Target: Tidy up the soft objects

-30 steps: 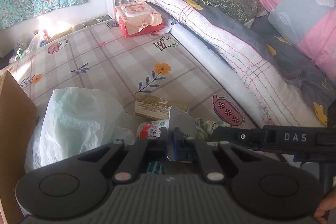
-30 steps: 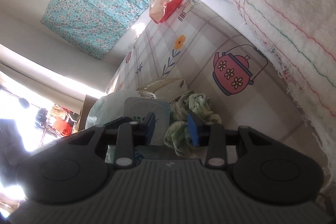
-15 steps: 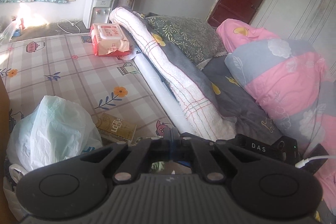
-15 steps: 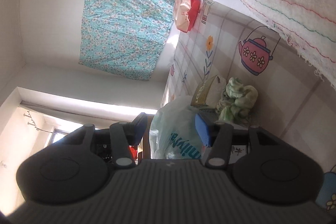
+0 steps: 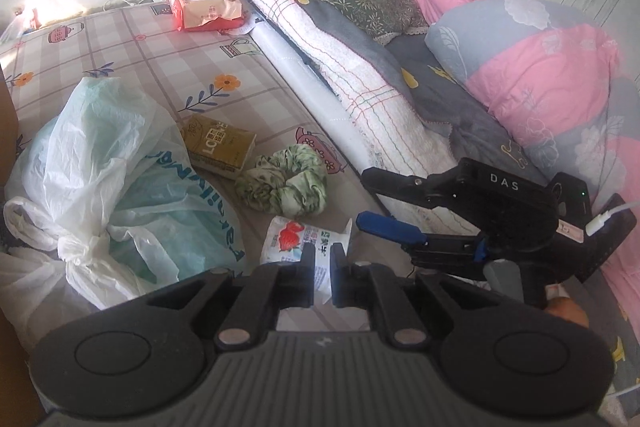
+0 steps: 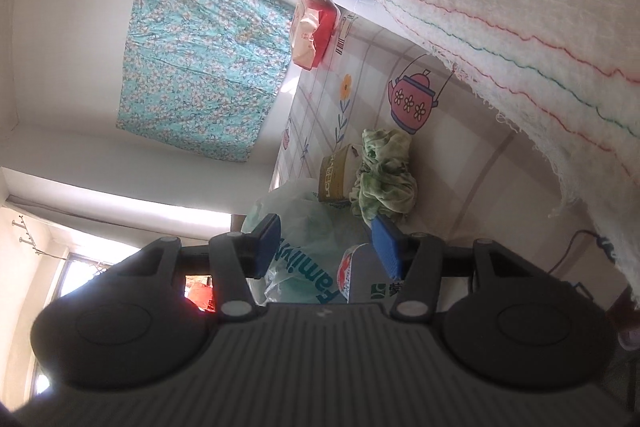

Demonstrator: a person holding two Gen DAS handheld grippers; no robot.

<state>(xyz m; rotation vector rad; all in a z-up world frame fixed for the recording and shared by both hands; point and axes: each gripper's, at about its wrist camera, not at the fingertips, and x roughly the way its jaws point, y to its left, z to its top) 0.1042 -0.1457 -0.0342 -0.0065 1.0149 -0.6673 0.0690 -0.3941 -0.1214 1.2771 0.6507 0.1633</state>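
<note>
My left gripper point(image 5: 323, 269) is shut on the edge of a white strawberry-print pouch point(image 5: 298, 241), low over the checked mattress point(image 5: 132, 39). Just beyond it lies a green scrunchie point(image 5: 282, 183), next to a yellow-brown pack point(image 5: 218, 145). From the right comes my right gripper point(image 5: 374, 203), open and rolled onto its side, short of the scrunchie. In the right wrist view my right gripper point(image 6: 326, 247) holds nothing. Past its pads I see the scrunchie point(image 6: 382, 179), the pack point(image 6: 334, 177) and the pouch point(image 6: 356, 275).
A crumpled pale plastic bag point(image 5: 104, 163) fills the left of the mattress, beside a brown board point(image 5: 8, 115). A rolled white blanket point(image 5: 344, 67) and a pink-grey quilt point(image 5: 540, 75) bound the right. A red wipes pack point(image 5: 204, 5) lies at the far end.
The right gripper's pads were at the scrunchie; they have opened wider and drawn back, leaving it on the mattress. The left gripper swung up, then tipped down again, still gripping the pouch.
</note>
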